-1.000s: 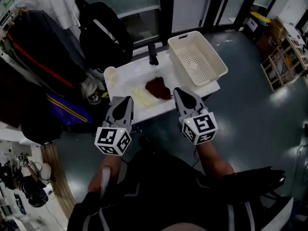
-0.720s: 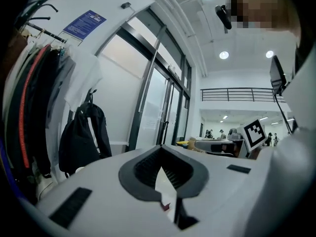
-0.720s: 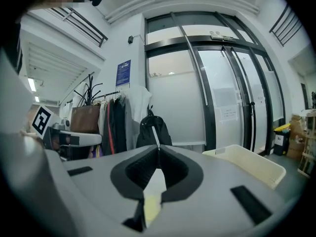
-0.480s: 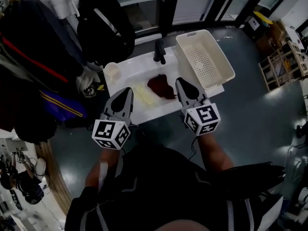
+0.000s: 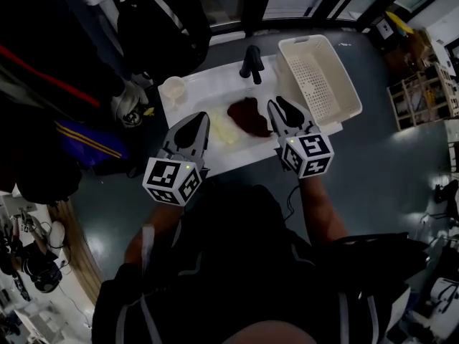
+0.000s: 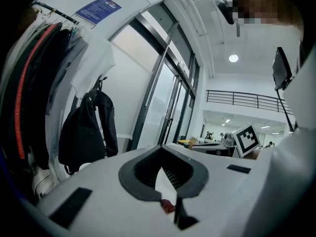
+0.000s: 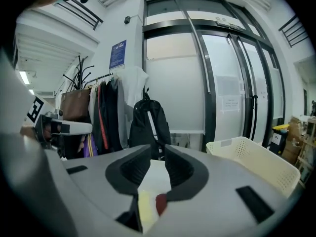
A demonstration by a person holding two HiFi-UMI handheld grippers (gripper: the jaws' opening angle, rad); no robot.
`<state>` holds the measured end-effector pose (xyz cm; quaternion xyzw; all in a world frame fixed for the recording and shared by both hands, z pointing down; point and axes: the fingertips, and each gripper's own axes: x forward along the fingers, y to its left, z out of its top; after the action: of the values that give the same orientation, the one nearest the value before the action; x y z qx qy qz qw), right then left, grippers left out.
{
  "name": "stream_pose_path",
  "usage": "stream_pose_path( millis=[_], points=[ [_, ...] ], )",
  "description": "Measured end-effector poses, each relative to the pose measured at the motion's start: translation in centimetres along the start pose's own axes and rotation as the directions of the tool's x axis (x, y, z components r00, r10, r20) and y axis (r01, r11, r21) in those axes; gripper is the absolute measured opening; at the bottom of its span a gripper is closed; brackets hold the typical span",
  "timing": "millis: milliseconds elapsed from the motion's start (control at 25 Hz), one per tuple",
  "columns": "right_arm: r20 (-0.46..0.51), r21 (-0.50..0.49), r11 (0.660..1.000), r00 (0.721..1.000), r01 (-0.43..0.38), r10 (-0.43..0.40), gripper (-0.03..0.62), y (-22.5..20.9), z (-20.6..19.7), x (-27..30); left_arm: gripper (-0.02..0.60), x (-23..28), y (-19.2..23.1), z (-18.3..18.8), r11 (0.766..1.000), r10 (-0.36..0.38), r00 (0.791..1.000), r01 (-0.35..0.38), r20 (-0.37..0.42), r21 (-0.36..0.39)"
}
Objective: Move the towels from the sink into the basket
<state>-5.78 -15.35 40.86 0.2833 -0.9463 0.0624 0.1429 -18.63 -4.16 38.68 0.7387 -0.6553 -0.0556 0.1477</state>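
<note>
- The left gripper is held centre-left, fingers together.
- The right gripper, fingers just parted and empty, is poised by the red towel in the sink.

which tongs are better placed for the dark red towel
Right. The right tongs, empty and just opening, are beside the dark red towel, on the basket side; the left tongs are shut by the yellow towel.

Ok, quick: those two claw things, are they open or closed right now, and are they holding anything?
Left gripper: jaws closed, holding nothing.
Right gripper: jaws partly open, they have just been opening, nothing between them.
</note>
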Motion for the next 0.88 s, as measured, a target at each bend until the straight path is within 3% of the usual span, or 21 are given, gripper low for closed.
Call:
stream_pose_path(
  millis=[280, 480, 600, 720, 880],
  points=[
    [-0.096, -0.002, 0.997, 0.992, -0.077, 0.077, 0.107, -2.4, -4.4, 3.9, 0.006, 2.8, 0.3, -4.1, 0.999, 0.040, 0.994, -0.042, -0.098, -0.016],
    [-0.224, -0.017, 0.986, 0.962, -0.166, 0.158, 0.157, -3.1, -9.2, 7.2, 0.008, 4.5, 0.9, -6.6, 0.993, 0.107, 0.986, -0.114, -0.129, -0.041],
    [-0.306, -0.011, 0.974, 0.928, -0.224, 0.210, 0.170, -3.7, -12.6, 8.8, 0.008, 5.8, 0.9, -7.9, 0.986, 0.130, 0.986, -0.139, -0.109, -0.087],
    [-0.391, -0.029, 0.954, 0.882, -0.298, 0.264, 0.211, -3.7, -15.7, 10.7, 0.006, 7.2, 1.5, -9.4, 0.980, 0.178, 0.976, -0.188, -0.121, -0.069],
    [-0.465, -0.049, 0.935, 0.836, -0.352, 0.290, 0.234, -4.0, -19.4, 12.5, 0.006, 8.4, 3.0, -13.0, 0.949, 0.283, 0.929, -0.307, -0.238, -0.071]
  ],
)
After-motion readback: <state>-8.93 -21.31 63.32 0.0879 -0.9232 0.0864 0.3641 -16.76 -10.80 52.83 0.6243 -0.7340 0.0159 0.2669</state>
